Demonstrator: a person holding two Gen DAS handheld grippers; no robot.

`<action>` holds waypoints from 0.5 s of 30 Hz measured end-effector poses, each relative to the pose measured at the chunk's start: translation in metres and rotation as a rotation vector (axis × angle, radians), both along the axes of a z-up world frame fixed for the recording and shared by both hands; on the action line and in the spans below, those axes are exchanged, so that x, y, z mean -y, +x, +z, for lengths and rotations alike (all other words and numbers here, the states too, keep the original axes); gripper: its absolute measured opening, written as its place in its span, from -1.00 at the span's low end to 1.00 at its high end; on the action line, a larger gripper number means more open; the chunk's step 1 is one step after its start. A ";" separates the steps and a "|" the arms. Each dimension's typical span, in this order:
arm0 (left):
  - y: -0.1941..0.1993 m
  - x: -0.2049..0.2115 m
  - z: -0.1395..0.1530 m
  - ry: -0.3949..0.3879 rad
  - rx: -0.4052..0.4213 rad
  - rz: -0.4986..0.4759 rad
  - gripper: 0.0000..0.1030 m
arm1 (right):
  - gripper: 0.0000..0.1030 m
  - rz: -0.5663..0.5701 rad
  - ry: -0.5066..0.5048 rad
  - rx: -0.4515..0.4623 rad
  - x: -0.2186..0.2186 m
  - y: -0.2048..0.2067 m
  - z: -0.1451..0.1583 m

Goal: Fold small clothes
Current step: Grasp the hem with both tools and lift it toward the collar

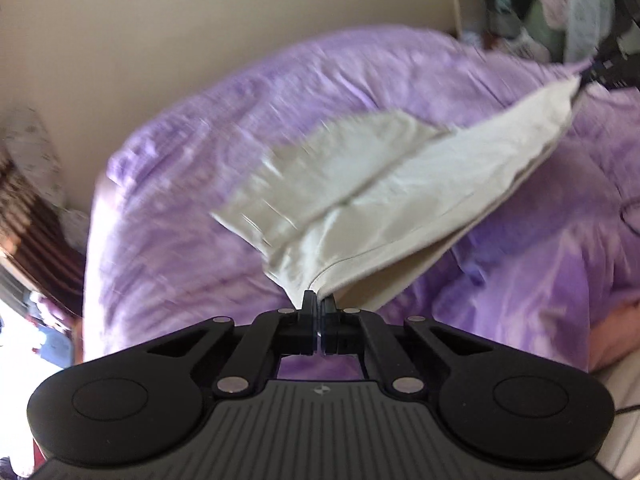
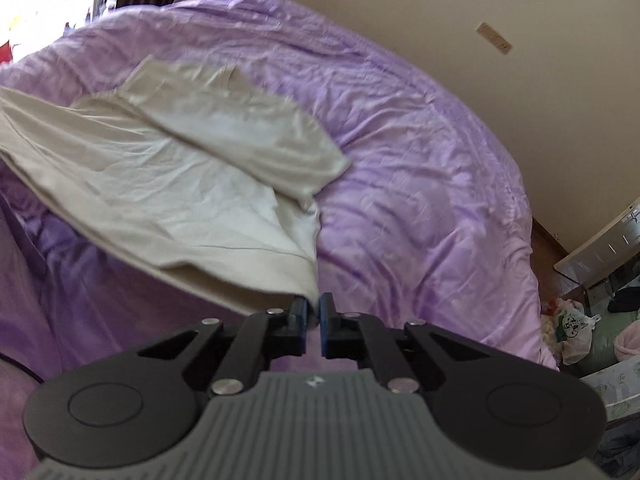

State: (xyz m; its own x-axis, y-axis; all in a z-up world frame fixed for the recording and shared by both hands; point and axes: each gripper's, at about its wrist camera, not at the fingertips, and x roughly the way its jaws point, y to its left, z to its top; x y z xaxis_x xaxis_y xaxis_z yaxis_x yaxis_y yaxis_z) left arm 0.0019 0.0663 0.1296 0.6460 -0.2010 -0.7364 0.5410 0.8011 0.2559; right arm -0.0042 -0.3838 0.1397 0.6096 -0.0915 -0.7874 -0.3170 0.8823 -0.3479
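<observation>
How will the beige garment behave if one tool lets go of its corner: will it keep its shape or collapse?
The beige garment is probably floppy: it sags between the left tool and the right tool, and a loose flap folds over. Released, that corner would likely drop onto the purple duvet. It seems light, since pinched corners alone carry it.

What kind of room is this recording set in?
Most likely a bedroom at home: a bed under a rumpled purple duvet, plain beige walls, and bags and clutter on the floor beside it.
</observation>
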 end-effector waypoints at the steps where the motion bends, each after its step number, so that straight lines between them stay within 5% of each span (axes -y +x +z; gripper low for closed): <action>1: -0.002 -0.001 0.007 -0.001 0.019 0.011 -0.99 | -1.00 0.001 0.007 0.012 -0.001 -0.003 0.007; 7: -0.020 -0.010 0.029 -0.015 0.032 0.041 -0.99 | -1.00 0.050 0.030 0.068 -0.016 -0.036 0.045; 15: -0.029 -0.018 0.030 -0.030 0.054 0.079 -0.99 | -1.00 0.065 0.106 0.092 -0.019 -0.069 0.054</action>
